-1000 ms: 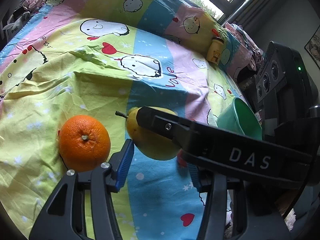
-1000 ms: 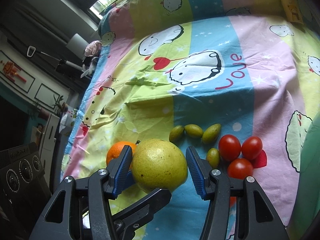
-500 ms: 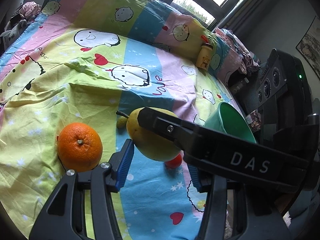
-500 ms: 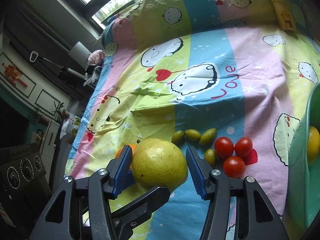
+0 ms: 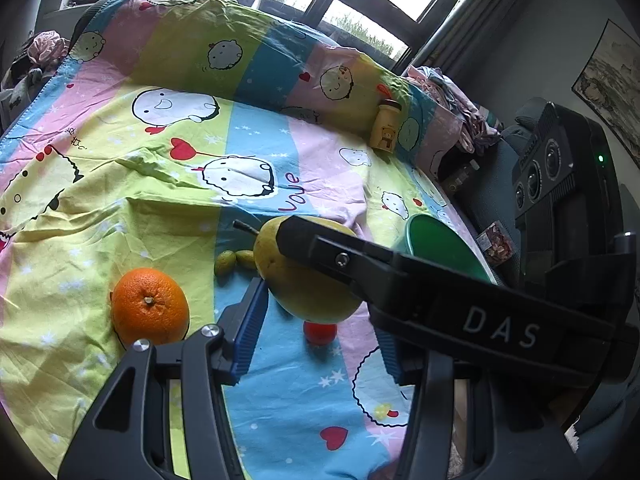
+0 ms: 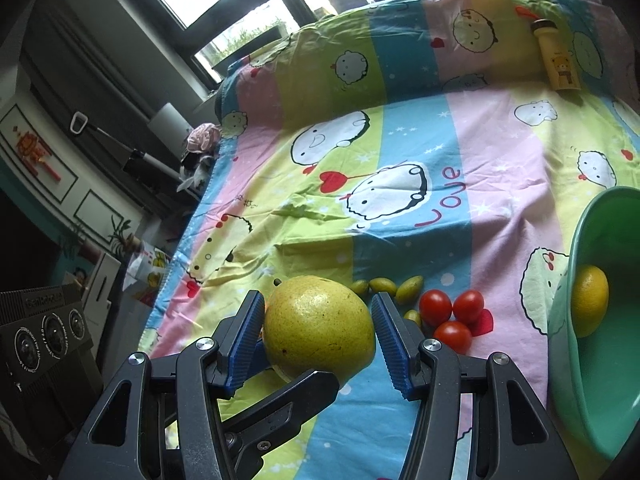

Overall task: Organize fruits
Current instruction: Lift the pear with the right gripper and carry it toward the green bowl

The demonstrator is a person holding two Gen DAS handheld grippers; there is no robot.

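Note:
A big yellow-green pear-shaped fruit (image 6: pixel 318 326) hangs above the cartoon bedsheet (image 6: pixel 420 144). My right gripper (image 6: pixel 320 312) is shut on it, with a blue pad pressed to each side. In the left wrist view the same fruit (image 5: pixel 296 288) rests against the near blue pad of my left gripper (image 5: pixel 320 314), which is shut on it too. The far pad is hidden behind the right gripper's black finger (image 5: pixel 340 258). An orange (image 5: pixel 150 306), three tomatoes (image 6: pixel 452 316) and several small green fruits (image 6: pixel 384 286) lie on the sheet below.
A green bowl (image 6: pixel 580 400) at the right edge holds a yellow citrus (image 6: pixel 590 300). A yellow bottle (image 6: pixel 558 60) leans on the raised bedding at the back. A black device with dials (image 5: pixel 560 176) stands beside the bed. Windows run behind the bed.
Both grippers have risen with the yellow fruit between them. The sheet has dropped away, so a tomato shows under the fruit and the bowl with its citrus has come into view.

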